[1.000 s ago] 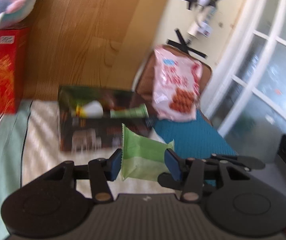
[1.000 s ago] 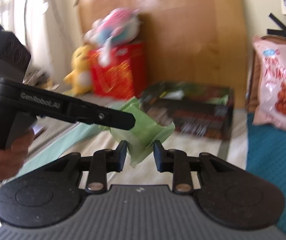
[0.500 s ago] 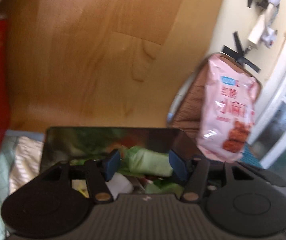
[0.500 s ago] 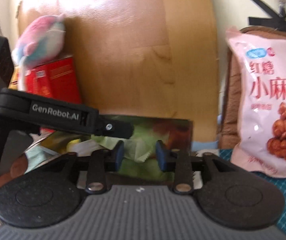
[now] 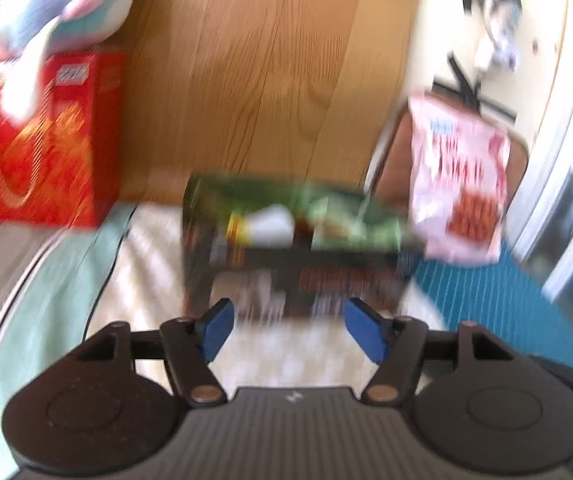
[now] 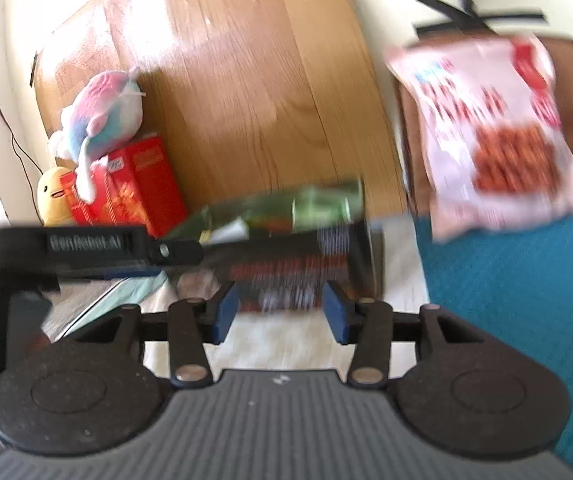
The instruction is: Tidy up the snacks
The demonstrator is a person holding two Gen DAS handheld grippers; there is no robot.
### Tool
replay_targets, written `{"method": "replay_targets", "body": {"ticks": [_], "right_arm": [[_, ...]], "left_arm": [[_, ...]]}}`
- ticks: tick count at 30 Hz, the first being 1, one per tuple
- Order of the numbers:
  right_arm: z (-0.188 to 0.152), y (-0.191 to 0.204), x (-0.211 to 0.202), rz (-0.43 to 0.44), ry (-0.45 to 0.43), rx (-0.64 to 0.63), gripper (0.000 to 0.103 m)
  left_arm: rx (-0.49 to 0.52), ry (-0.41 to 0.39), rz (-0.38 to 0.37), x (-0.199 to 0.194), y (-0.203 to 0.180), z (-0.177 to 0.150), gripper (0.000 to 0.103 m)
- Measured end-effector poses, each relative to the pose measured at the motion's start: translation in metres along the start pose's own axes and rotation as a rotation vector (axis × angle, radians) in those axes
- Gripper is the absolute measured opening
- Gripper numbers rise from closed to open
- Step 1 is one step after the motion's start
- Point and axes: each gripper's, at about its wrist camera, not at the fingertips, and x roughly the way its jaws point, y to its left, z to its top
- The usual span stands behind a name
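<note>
The left gripper (image 5: 286, 330) and right gripper (image 6: 280, 310) both hang empty before the dark box (image 5: 286, 272), jaws opening. Green snack packets (image 5: 350, 228) lie inside it. A pink bag (image 6: 490, 136) leans behind, right of the box.

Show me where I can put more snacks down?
The pale cloth between the dark box and the left hand-held gripper is bare. So is the blue mat below the pink bag. The box already holds packets.
</note>
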Motion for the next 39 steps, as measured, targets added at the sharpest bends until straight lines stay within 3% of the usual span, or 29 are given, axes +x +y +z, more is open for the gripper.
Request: {"method": "replay_targets", "body": {"ticks": [3, 8, 11, 16, 19, 28, 35, 39], "right_arm": [[-0.025, 0.007, -0.020, -0.027, 0.025, 0.012, 0.050], [-0.057, 0.024, -0.050, -0.064, 0.032, -0.053, 0.050], [-0.070, 0.029, -0.061, -0.077, 0.029, -0.055, 0.050], [-0.079, 0.026, -0.068, -0.113, -0.015, -0.052, 0.050], [-0.079, 0.017, -0.069, -0.092, -0.025, 0.001, 0.050], [-0.081, 0.016, -0.068, -0.106, 0.005, 0.045, 0.054], [-0.080, 0.019, -0.066, -0.134, 0.009, 0.026, 0.054], [-0.074, 0.016, -0.067, -0.146, -0.021, 0.017, 0.054]], "left_arm": [[0.051, 0.017, 0.086, -0.015, -0.008, -0.039, 0.063], [0.071, 0.011, 0.121, -0.036, -0.016, -0.084, 0.071], [0.079, -0.048, 0.160, -0.051, -0.016, -0.089, 0.075], [0.081, -0.041, 0.188, -0.052, -0.015, -0.091, 0.074], [0.076, -0.042, 0.191, -0.052, -0.014, -0.092, 0.074], [0.091, -0.052, 0.195, -0.052, -0.017, -0.093, 0.076], [0.068, -0.026, 0.219, -0.048, -0.012, -0.091, 0.086], [0.065, -0.038, 0.231, -0.050, -0.012, -0.091, 0.098]]}}
